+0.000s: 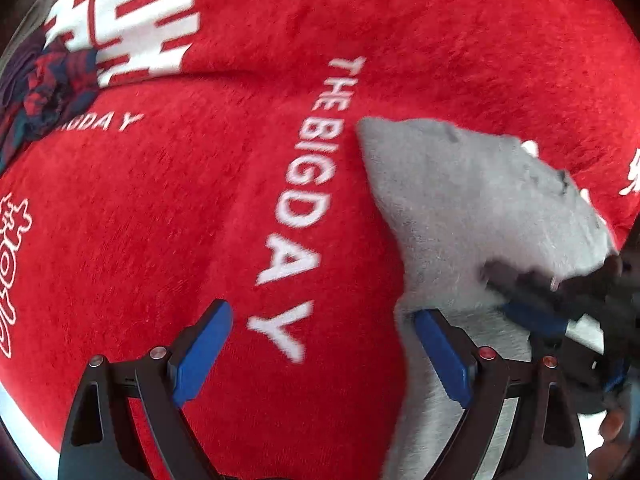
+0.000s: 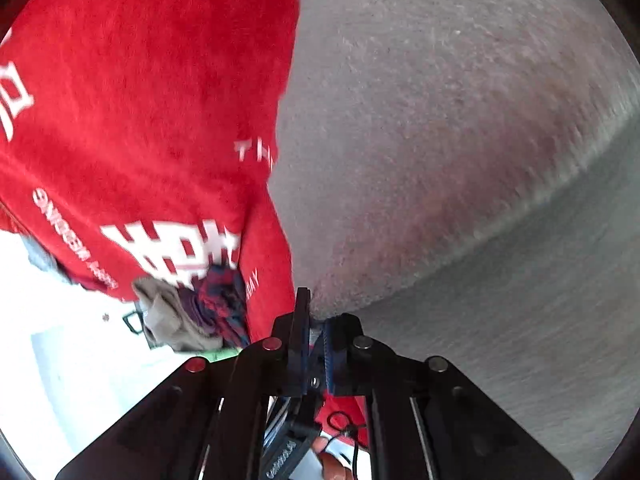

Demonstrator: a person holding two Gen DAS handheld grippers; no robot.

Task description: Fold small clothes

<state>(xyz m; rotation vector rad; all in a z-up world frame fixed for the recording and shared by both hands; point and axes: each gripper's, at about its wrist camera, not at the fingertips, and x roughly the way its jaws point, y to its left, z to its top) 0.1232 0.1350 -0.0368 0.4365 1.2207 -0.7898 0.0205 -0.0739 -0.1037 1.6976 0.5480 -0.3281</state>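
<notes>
A grey garment (image 1: pixel 472 208) lies on a red plush cloth (image 1: pixel 200 200) printed with white "THE BIG DAY". My left gripper (image 1: pixel 322 344) is open and empty, its blue pads apart, the right pad over the garment's left edge. My right gripper (image 1: pixel 532 296) comes in from the right in the left wrist view and pinches the garment. In the right wrist view the right gripper (image 2: pixel 316 320) is shut on the grey garment (image 2: pixel 460 140), which fills most of that view with a fold line across it.
A pile of crumpled clothes, dark blue-red plaid and beige, lies at the cloth's edge (image 1: pixel 48 88), also in the right wrist view (image 2: pixel 192 312). A white surface (image 2: pixel 60 340) shows past the red cloth's edge.
</notes>
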